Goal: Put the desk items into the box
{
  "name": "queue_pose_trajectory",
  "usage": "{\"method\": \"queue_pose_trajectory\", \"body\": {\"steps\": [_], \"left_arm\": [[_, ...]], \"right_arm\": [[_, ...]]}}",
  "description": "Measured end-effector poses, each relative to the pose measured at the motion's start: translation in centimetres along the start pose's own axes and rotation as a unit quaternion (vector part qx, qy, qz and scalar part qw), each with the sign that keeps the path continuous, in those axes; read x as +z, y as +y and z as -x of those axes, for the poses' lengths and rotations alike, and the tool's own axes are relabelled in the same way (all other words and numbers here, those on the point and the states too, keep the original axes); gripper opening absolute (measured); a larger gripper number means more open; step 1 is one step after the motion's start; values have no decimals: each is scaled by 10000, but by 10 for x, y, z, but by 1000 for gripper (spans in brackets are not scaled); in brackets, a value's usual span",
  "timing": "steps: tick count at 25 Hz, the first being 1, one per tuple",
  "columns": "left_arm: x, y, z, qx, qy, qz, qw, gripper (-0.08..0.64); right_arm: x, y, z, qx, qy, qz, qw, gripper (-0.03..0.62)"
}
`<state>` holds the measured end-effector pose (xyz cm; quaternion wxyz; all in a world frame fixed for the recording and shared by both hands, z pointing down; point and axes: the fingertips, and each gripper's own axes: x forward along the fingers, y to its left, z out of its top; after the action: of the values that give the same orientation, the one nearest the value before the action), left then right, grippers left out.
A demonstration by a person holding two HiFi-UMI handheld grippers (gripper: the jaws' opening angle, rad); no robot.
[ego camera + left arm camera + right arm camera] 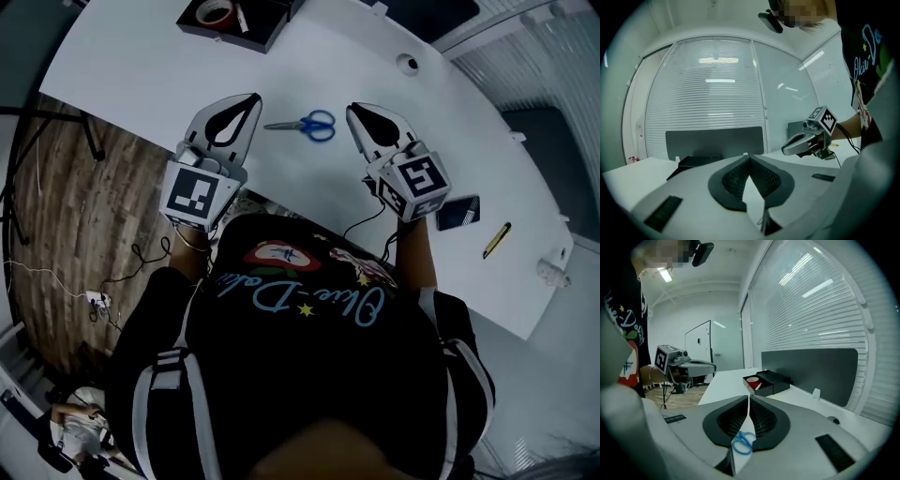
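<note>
Blue-handled scissors (305,124): flat on the white table (131,66), just ahead of and between the 2 tips, long axis crosswise, blades toward the left hand-held gripper (253,98), handles toward the right hand-held gripper (354,110), which looks nearer. Left jaws together, empty; right jaws a thin slit apart, empty. Black box (267,39): beyond, far-left table edge.

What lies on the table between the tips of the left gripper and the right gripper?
Blue-handled scissors lie there, between the left gripper and the right gripper; the head view shows it.
</note>
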<state>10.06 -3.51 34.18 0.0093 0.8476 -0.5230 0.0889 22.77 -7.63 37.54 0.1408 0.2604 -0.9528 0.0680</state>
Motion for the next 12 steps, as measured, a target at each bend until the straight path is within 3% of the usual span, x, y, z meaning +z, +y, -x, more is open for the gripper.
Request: {"method": "queue_pose_trajectory", "body": {"steps": [5, 12], "left_arm": [[-5, -20, 14, 176, 226, -154, 9995, -3], [-13, 5, 29, 467, 325, 24, 9984, -3]], "right_arm": [[-28, 9, -9, 483, 612, 643, 9949, 35], [-47, 21, -32, 983, 982, 725, 9876, 60]]}}
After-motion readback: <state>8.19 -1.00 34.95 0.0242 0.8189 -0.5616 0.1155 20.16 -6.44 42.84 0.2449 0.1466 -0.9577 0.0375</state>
